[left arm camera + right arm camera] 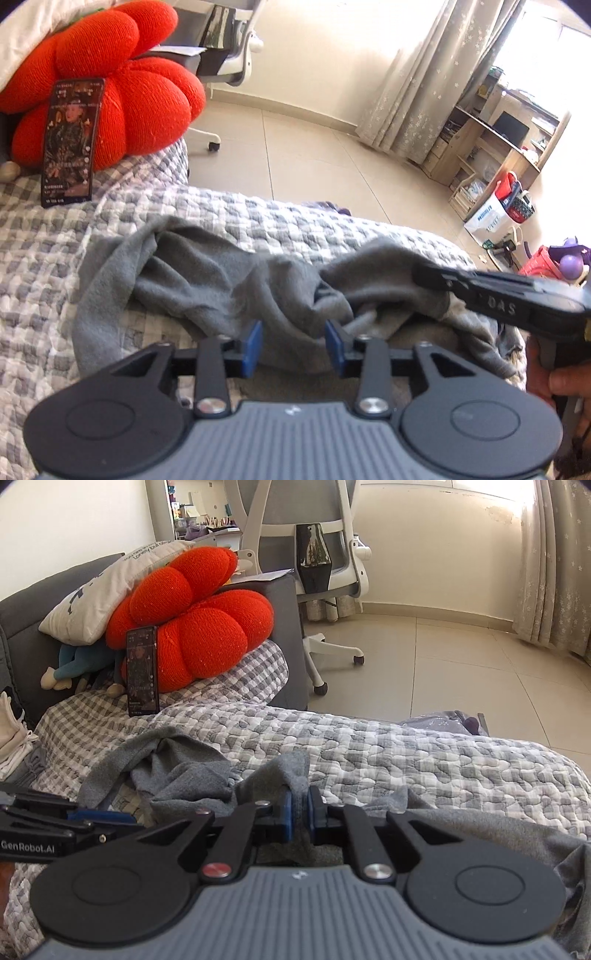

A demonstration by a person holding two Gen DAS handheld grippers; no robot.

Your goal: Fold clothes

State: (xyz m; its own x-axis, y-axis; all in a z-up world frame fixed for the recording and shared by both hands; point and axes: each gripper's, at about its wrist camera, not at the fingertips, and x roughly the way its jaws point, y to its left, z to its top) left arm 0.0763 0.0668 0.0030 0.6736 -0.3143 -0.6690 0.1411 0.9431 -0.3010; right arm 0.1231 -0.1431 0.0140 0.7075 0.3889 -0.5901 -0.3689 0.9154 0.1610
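Grey fleece garment (pixel 207 273) lies crumpled on the bed (pixel 424 753); my right hand-held gripper (pixel 300 812) pinches a fold for lifting, left hand-held gripper (pixel 293 345) apart, empty, ready to regrasp.

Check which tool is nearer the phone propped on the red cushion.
Left. The left tool hangs open over the grey garment, on the phone's side. The right tool, shut on the garment, sits farther away.
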